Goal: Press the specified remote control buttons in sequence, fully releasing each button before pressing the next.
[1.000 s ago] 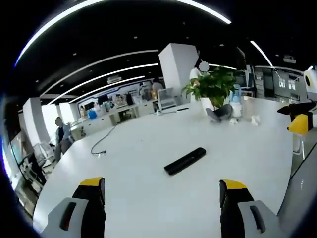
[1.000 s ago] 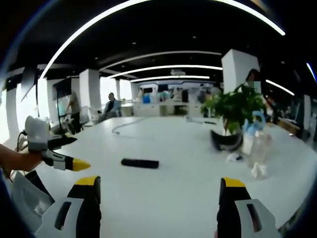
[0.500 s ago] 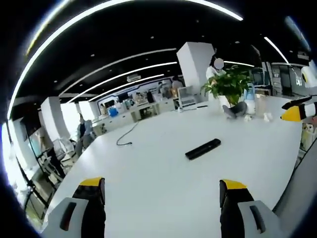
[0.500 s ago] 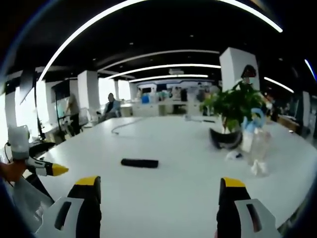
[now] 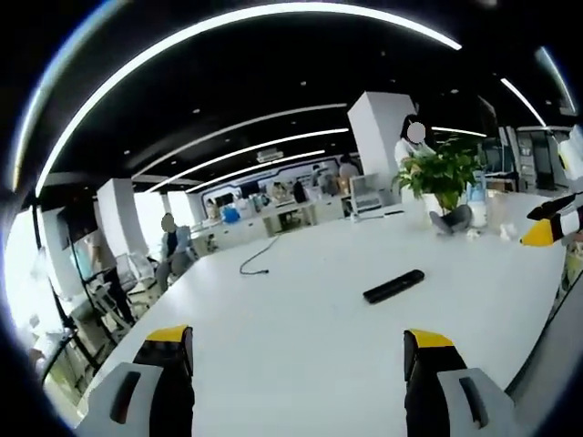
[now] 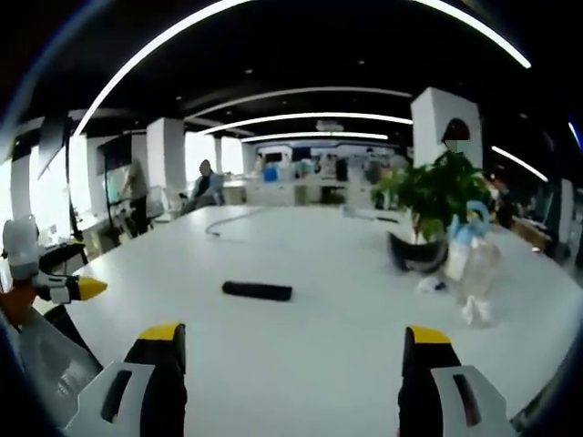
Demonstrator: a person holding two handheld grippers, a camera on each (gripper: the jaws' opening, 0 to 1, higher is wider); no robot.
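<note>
A long black remote control (image 5: pixel 393 286) lies flat on the big white table (image 5: pixel 301 346), ahead and to the right of my left gripper (image 5: pixel 298 364). That gripper is open, its yellow-tipped jaws wide apart and well short of the remote. In the right gripper view the remote (image 6: pixel 258 290) lies ahead, a little left of centre, and my right gripper (image 6: pixel 293 364) is open with nothing between its jaws. The left gripper (image 6: pixel 55 287) shows at the left edge there, held in a hand. The right gripper (image 5: pixel 551 223) shows at the right edge of the left gripper view.
A potted green plant (image 6: pixel 437 205) stands at the far right of the table with a dark headset (image 6: pixel 414 255), a spray bottle (image 6: pixel 466 241) and crumpled tissue (image 6: pixel 474 314) near it. A black cable (image 5: pixel 260 257) trails across the far side. People sit in the office behind.
The left gripper view has swung left, so the remote and plant sit further right in it. In the right gripper view the left gripper has drawn back toward the left edge. The remote lies unmoved.
</note>
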